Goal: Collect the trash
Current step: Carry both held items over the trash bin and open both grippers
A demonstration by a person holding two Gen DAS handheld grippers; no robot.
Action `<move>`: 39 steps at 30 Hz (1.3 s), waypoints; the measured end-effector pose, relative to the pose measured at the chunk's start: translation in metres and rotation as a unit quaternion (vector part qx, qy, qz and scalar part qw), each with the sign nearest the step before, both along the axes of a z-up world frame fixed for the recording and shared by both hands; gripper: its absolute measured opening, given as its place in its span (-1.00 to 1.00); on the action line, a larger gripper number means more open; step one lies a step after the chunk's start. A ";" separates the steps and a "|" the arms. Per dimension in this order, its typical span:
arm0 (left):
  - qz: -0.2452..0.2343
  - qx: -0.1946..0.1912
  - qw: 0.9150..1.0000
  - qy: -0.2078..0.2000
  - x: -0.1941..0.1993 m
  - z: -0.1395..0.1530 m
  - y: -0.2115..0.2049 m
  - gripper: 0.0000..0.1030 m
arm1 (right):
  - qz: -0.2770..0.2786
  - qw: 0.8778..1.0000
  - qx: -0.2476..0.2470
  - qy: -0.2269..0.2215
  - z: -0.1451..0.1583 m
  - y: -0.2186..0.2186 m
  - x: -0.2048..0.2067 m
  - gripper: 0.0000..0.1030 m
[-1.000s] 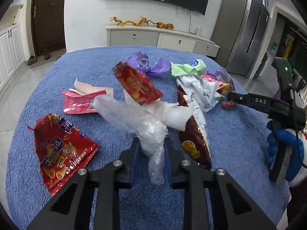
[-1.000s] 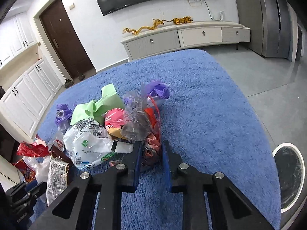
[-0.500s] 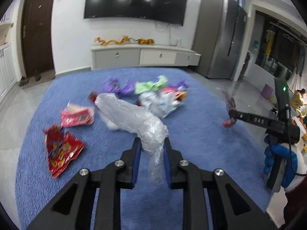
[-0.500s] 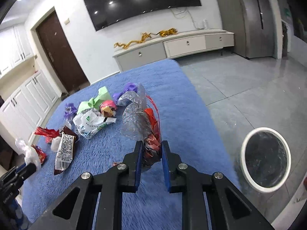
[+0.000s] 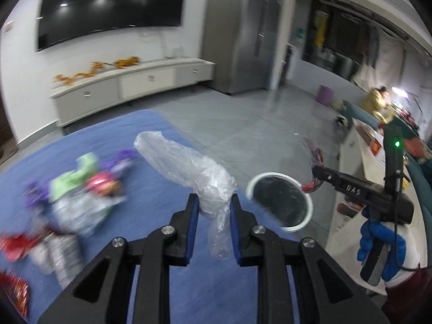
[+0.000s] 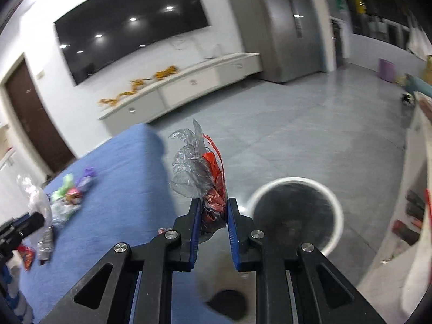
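The left tongs (image 5: 214, 210) are pinching a clear plastic bag (image 5: 189, 170) near its lower end. The bag is a long crumpled roll, and its long axis runs up and away to the left from the pads, the far end pointing toward the wall with the television (image 5: 108, 8); a short loose tail hangs down between the fingers. It is held in the air above the edge of the blue rug (image 5: 102, 140).

The right tongs (image 6: 213, 213) are pinching a red and clear wrapper (image 6: 205, 175) (a crumpled bunch, mostly red low down and clear above). It stands roughly upright out of the pads, its thin tip pointing up and away from the camera. In the left view the same wrapper (image 5: 313, 159) juts from the right tongs (image 5: 314, 175), above and just beside the far rim of the trash bin.

The trash bin (image 6: 295, 213) is a round white-rimmed can with a dark inside, standing on the grey floor (image 6: 297, 124) just off the rug's edge, right of the held wrapper in the right view.

A blurred pile of wrappers (image 5: 81, 189) lies on the rug, well apart from the bin.
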State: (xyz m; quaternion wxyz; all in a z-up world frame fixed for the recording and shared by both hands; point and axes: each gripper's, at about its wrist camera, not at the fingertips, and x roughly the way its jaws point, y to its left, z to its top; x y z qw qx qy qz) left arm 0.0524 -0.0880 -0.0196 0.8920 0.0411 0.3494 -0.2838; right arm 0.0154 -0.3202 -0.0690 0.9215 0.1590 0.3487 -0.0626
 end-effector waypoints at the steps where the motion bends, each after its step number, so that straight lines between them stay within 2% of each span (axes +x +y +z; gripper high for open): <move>1: -0.013 0.002 1.000 0.006 0.006 -0.002 -0.018 -0.60 | -0.010 1.000 -0.002 0.005 -0.003 -0.010 0.000 -0.65; 5: -0.059 0.012 0.997 0.039 0.037 -0.014 -0.093 -0.60 | -0.051 0.998 -0.006 0.027 -0.022 -0.056 0.004 -0.65; 9: -0.098 0.024 0.992 0.074 0.067 -0.040 -0.167 -0.60 | -0.078 0.996 0.001 0.052 -0.046 -0.095 0.015 -0.65; 13: -0.117 0.031 0.987 0.109 0.094 -0.067 -0.214 -0.58 | -0.086 0.993 0.003 0.081 -0.073 -0.118 0.034 -0.63; 17: -0.129 0.024 0.981 0.146 0.117 -0.087 -0.244 -0.57 | -0.091 0.990 0.011 0.103 -0.101 -0.132 0.050 -0.58; 18: -0.129 0.022 0.979 0.154 0.123 -0.091 -0.248 -0.49 | -0.093 0.990 0.013 0.108 -0.108 -0.136 0.054 -0.55; 19: -0.129 0.020 0.978 0.164 0.127 -0.097 -0.253 -0.29 | -0.097 0.989 0.013 0.115 -0.116 -0.140 0.056 -0.41; 20: -0.129 0.015 0.976 0.173 0.131 -0.102 -0.257 -0.20 | -0.101 0.987 0.013 0.121 -0.122 -0.144 0.058 -0.27; 21: -0.130 0.010 0.975 0.180 0.135 -0.105 -0.261 -0.01 | -0.103 0.987 0.014 0.124 -0.127 -0.146 0.059 -0.24; 22: -0.131 0.005 0.974 0.186 0.137 -0.109 -0.263 0.07 | -0.105 0.986 0.015 0.127 -0.132 -0.151 0.059 -0.23; 26: -0.125 0.000 0.972 0.200 0.142 -0.118 -0.262 0.07 | -0.114 0.984 0.017 0.134 -0.142 -0.158 0.056 -0.23; 31: -0.101 -0.016 0.979 0.177 0.128 -0.105 -0.249 0.07 | -0.121 0.985 0.016 0.119 -0.134 -0.154 0.046 -0.23; 36: -0.067 -0.037 0.989 0.125 0.100 -0.071 -0.224 0.07 | -0.117 0.989 0.012 0.086 -0.104 -0.140 0.036 -0.23; 39: -0.055 -0.041 0.992 0.103 0.084 -0.052 -0.209 0.07 | -0.110 0.992 0.008 0.061 -0.080 -0.124 0.028 -0.23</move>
